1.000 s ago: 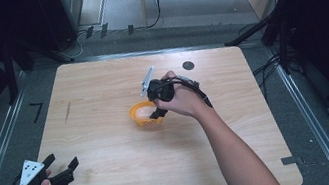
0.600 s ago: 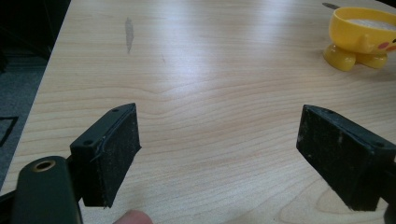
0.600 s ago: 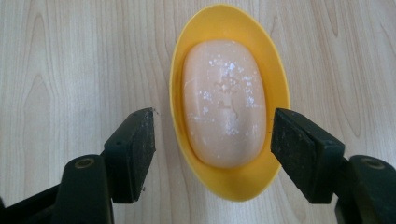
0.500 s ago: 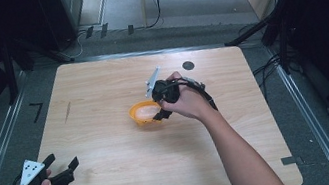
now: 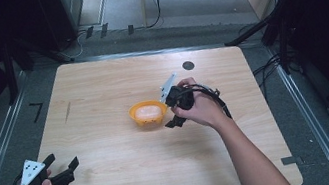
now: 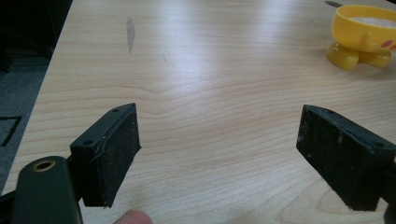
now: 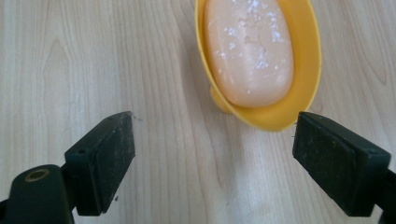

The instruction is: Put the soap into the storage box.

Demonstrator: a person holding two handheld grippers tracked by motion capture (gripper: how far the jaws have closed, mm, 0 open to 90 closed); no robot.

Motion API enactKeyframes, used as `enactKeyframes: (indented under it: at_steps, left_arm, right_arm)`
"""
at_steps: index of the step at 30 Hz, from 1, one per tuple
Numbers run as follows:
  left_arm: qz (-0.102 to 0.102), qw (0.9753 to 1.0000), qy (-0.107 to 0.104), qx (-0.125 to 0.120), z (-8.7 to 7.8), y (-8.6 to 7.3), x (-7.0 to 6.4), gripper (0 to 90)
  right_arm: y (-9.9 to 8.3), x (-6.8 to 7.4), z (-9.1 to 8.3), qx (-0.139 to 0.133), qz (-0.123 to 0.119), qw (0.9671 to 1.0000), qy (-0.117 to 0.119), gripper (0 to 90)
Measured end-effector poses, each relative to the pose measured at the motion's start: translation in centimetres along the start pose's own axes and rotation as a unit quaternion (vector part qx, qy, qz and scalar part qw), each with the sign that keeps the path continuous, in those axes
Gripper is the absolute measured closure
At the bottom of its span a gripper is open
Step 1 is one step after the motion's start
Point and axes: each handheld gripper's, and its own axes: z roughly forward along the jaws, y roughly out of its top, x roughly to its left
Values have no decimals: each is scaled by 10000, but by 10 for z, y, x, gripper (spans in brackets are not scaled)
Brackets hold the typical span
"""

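Note:
A yellow soap dish [image 5: 131,113] stands on small feet near the middle of the wooden table [image 5: 131,179]. It holds an oval peach-coloured soap [image 5: 147,110]. My right gripper [image 5: 168,109] sits just right of the dish and is open, with nothing between its jaws. In the right gripper view the soap [image 7: 250,51] lies in the dish [image 7: 309,70] just beyond the open right gripper [image 7: 215,163]. My left gripper [image 5: 62,161] rests open at the near left corner. In the left gripper view the open left gripper [image 6: 219,158] faces bare wood, with the dish [image 6: 355,35] far off at the upper right.
A small black round mark [image 5: 188,65] lies near the table's far edge. A dark streak [image 5: 68,111] marks the left part of the wood. Metal rails [image 5: 308,114] run along both sides, with cables and dark stands on the floor beyond.
The right hand and its gripper have drawn back a little to the right and toward the person, away from over the dish. The left gripper has not moved.

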Motion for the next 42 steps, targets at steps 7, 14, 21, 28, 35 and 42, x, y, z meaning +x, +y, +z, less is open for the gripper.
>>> enactKeyframes:
  at_steps: [7,14,21,28,35,42]
  left_arm:
    - [1,10000,8,6,0,0,0,142]
    - [4,10000,13,16,0,0,0,142]
    - [2,10000,24,11,0,0,0,142]
    - [0,10000,31,13,0,0,0,142]
    - [15,10000,35,12,0,0,-1,142]
    - [15,10000,52,14,0,0,-1,142]
  right_arm:
    - [-13,13,-1,-17,-25,9996,-267,2]
    - [-23,28,1,38,82,9997,-231,2]
    - [-34,38,-1,-69,204,9996,-201,2]
    - [-52,46,-6,-313,382,9986,-198,3]
    - [-67,54,-8,-436,528,9975,-182,3]
    - [-86,63,-9,-611,733,9951,-264,3]
